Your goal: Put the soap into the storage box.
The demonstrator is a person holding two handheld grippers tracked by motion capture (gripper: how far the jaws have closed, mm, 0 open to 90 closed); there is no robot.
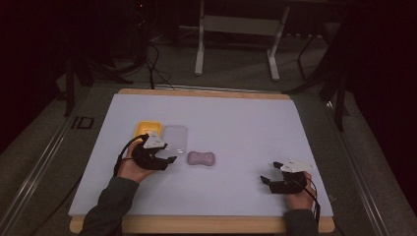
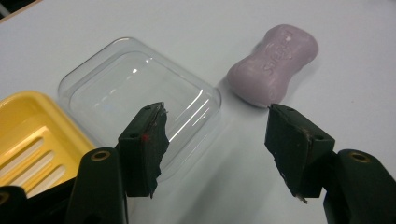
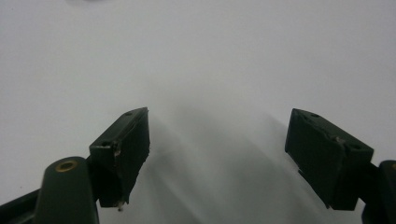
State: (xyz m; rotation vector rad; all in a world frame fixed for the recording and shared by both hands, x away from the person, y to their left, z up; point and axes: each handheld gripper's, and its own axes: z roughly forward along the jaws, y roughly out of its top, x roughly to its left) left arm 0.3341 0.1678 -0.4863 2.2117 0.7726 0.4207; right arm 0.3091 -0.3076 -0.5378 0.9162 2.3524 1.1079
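A pale purple bar of soap [image 1: 201, 158] [image 2: 275, 63] lies on the white mat. Left of it rest a clear plastic lid [image 1: 176, 136] [image 2: 140, 88] and a yellow slotted soap dish [image 1: 144, 128] [image 2: 32, 135], side by side. My left gripper [image 1: 168, 153] [image 2: 217, 114] hovers just in front of the lid and left of the soap, jaws apart with nothing between them. My right gripper [image 1: 270, 172] [image 3: 218, 114] stands open over bare mat near the front right, also with nothing in it.
The white mat [image 1: 236, 118] covers a wooden tabletop [image 1: 206, 92]. Behind the table stand a desk frame's white legs [image 1: 199, 54] and dark cables on the floor.
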